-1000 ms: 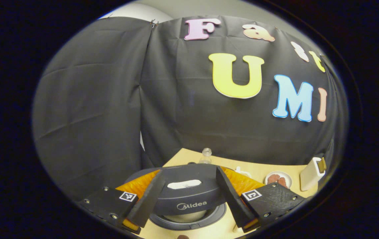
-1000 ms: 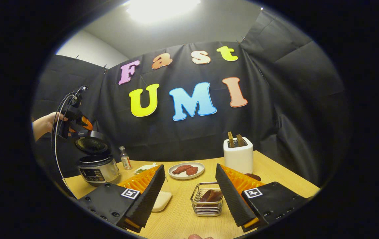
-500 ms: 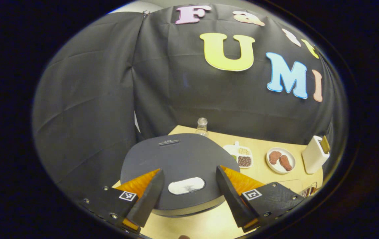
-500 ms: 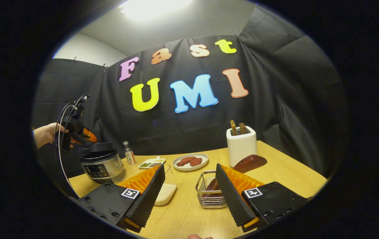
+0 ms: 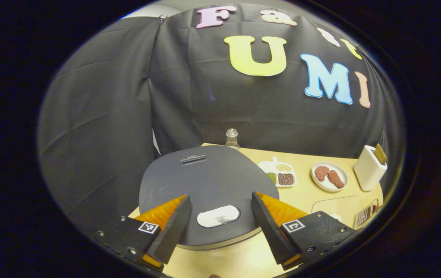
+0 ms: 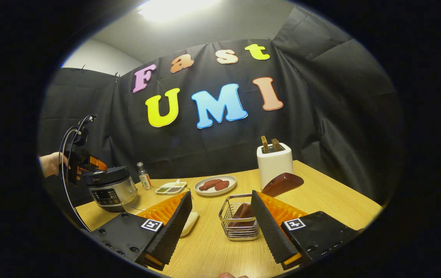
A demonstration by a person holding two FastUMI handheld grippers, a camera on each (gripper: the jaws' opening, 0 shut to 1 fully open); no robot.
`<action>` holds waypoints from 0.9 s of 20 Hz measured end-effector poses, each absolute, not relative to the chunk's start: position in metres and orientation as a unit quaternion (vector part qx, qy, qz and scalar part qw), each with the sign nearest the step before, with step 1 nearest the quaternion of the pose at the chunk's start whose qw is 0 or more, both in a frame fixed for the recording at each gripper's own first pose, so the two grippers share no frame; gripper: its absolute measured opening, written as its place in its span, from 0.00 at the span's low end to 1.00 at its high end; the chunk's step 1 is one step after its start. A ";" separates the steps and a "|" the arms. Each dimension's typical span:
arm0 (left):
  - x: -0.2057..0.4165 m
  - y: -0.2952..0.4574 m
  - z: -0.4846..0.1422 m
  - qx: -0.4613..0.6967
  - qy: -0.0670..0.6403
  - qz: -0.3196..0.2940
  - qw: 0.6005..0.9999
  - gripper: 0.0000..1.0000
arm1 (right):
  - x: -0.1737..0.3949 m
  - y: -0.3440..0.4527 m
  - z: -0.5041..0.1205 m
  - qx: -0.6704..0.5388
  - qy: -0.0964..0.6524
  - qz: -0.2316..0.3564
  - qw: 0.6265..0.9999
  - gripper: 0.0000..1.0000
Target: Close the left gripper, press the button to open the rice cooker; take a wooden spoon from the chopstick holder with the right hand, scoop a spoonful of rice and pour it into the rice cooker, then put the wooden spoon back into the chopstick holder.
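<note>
Black cloth wall hangs in creased panels around the booth, pinned along its top edge. Above it a pale plain wall and ceiling show, with a bright ceiling light glaring overhead. Below, a light wooden counter meets the cloth.

Left claw spread wide, fingers apart and empty. Right claw likewise agape, gripping nothing, angled slightly downward.

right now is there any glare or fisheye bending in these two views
Right gripper view: the ceiling light is blown out white, and the table edge bows. Left gripper view: no glare, even dim light; the rice cooker lid looks sharp, and the wall cloth bulges outward.
</note>
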State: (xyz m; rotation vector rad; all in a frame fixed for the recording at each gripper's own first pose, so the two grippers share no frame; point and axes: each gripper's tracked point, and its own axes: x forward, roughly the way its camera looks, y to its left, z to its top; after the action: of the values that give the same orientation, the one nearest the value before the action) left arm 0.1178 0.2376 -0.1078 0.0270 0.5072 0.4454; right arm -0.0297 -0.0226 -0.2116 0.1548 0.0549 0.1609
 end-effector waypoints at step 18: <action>0.077 0.187 -0.078 0.072 0.111 0.168 0.977 0.97 | -0.014 -0.015 -0.206 0.002 0.040 0.050 0.998 0.98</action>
State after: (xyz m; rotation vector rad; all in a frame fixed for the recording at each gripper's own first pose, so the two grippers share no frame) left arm 0.0767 0.1866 -0.0777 0.1448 0.2247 0.3394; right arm -0.0139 -0.0154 -0.2064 0.0035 0.0803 0.0993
